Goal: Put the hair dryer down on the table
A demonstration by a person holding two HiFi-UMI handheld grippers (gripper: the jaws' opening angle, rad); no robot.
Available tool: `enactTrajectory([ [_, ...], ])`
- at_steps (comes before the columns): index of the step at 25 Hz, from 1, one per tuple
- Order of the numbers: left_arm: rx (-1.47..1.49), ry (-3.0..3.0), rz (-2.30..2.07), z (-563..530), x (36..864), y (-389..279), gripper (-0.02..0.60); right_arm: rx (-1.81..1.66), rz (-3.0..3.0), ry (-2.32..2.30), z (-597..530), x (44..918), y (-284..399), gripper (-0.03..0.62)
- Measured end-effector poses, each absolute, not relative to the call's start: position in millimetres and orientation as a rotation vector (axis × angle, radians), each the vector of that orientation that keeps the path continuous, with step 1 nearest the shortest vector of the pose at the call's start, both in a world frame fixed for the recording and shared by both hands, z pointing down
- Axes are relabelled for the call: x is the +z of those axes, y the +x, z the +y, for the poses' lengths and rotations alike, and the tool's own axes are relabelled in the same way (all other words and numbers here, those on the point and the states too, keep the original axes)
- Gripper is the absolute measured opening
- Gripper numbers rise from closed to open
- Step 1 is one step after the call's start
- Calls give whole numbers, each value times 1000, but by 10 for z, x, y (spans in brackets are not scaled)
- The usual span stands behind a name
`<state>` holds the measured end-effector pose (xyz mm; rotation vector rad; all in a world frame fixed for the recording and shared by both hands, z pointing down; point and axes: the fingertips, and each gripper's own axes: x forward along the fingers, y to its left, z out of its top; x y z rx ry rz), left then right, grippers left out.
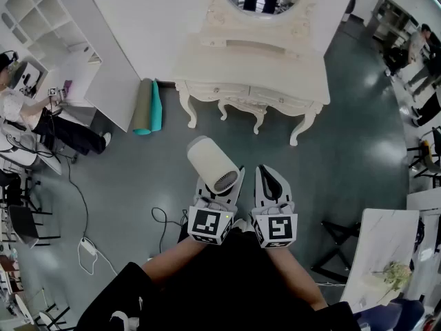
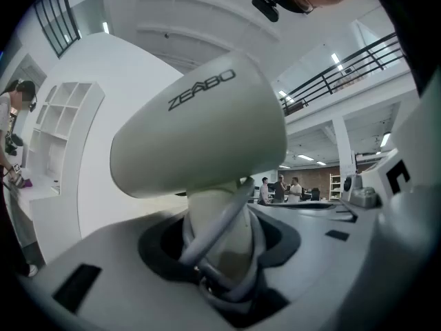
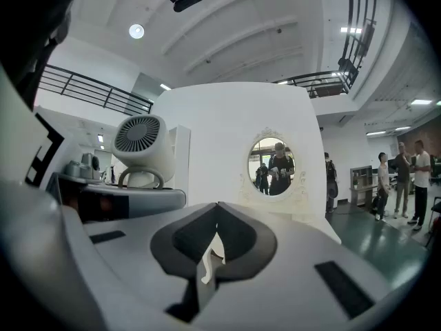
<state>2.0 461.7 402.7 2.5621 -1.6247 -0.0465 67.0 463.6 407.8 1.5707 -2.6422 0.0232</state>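
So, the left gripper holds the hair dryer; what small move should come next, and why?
Probably step forward and carry the hair dryer toward the white dressing table. The left gripper is clamped on its handle, but the table stands ahead across open floor, so releasing here would likely drop it.

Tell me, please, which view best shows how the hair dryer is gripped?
The left gripper view: the left gripper clamps the hair dryer by its cord-wrapped handle. The head view shows only barrel and grille from above; the right gripper view, just the grille end.
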Motion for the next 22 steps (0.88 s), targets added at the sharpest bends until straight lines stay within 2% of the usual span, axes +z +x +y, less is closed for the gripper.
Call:
enactTrajectory([
  [13,-38,2542,-1625,4751,4144,77,190,145,-2688,1629,4762,4176,952,20],
  [22,-10,2539,-1609,4481,4253,-20,190,158,-2637,1647,4550,4324,914,20],
])
